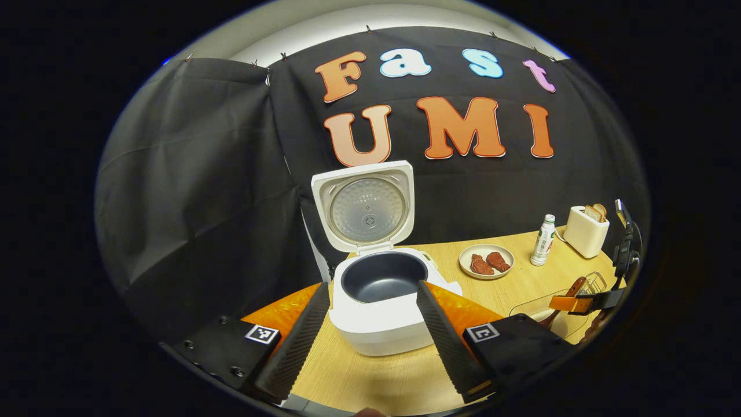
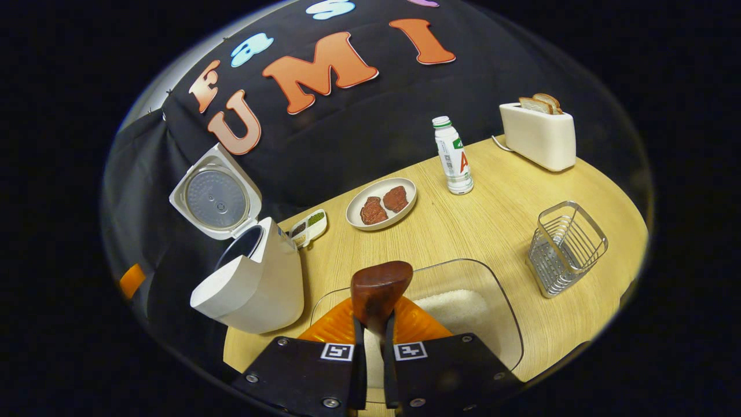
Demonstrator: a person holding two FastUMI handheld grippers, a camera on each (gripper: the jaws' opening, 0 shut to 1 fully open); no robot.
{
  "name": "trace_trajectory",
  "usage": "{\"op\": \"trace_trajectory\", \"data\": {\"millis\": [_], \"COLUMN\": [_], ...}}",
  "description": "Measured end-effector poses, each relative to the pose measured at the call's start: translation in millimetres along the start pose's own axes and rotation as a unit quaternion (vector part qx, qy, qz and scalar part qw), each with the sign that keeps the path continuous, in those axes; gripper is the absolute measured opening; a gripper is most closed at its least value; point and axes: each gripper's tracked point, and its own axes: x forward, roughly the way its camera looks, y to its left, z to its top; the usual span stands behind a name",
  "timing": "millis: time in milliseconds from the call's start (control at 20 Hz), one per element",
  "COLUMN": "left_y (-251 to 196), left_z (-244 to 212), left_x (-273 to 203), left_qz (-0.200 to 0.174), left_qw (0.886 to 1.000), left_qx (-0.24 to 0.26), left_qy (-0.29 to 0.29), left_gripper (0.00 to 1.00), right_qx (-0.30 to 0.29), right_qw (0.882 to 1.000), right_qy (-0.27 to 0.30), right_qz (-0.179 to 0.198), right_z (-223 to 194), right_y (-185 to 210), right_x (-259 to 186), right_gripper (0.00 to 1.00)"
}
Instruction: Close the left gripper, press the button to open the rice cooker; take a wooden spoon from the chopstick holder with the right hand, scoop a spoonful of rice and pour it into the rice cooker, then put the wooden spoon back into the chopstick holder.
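Spoon (image 2: 376,289): clamped in right gripper (image 2: 370,341) jaws, above rice tray (image 2: 509,324). Left gripper (image 1: 370,324): jaws spread, before open cooker (image 1: 382,289). Step: scooping. Next, judged: dip bowl into rice, carry level to cooker.

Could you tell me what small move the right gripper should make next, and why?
Probably lower the spoon into the rice and scoop. The right gripper is shut on its handle with the bowl above the glass dish, the cooker lid is already up and its pot looks empty.
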Motion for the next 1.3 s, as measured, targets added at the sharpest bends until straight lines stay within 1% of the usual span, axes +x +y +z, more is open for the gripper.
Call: {"op": "trace_trajectory", "data": {"millis": [200,350,450,650,800,950,1100,1300], "left_y": [4,3,1,-4,-6,-8,-9,-13], "left_z": [-2,-1,-1,0,0,2,3,3], "left_x": [0,0,1,0,0,-1,-1,1], "left_qz": [0.001,0.0,-0.003,-0.007,-0.008,-0.007,-0.007,-0.009], "left_qw": [1.0,1.0,1.0,1.0,1.0,1.0,1.0,1.0], "left_qx": [0.001,0.001,-0.001,-0.001,-0.001,0.0,0.003,-0.003], "left_qy": [0.002,0.002,0.001,0.0,0.0,0.0,0.0,0.0], "left_gripper": [1.0,1.0,1.0,1.0,1.0,1.0,1.0,1.0], "right_qx": [0.063,0.095,0.126,0.195,0.246,0.274,0.303,0.35], "right_qw": [0.998,0.995,0.991,0.979,0.966,0.958,0.949,0.932], "right_qy": [0.014,0.022,0.03,0.047,0.059,0.061,0.048,0.023], "right_qz": [0.008,0.013,0.021,0.045,0.057,0.066,0.072,0.087], "right_z": [-1,-3,-5,-8,-10,-12,2,30], "right_y": [-2,-3,-4,-5,-10,-20,-33,-46], "right_x": [0,1,0,2,3,1,-2,-12], "right_gripper": [0.11,0.11,0.11,0.11,0.11,0.11,0.11,0.11]}}
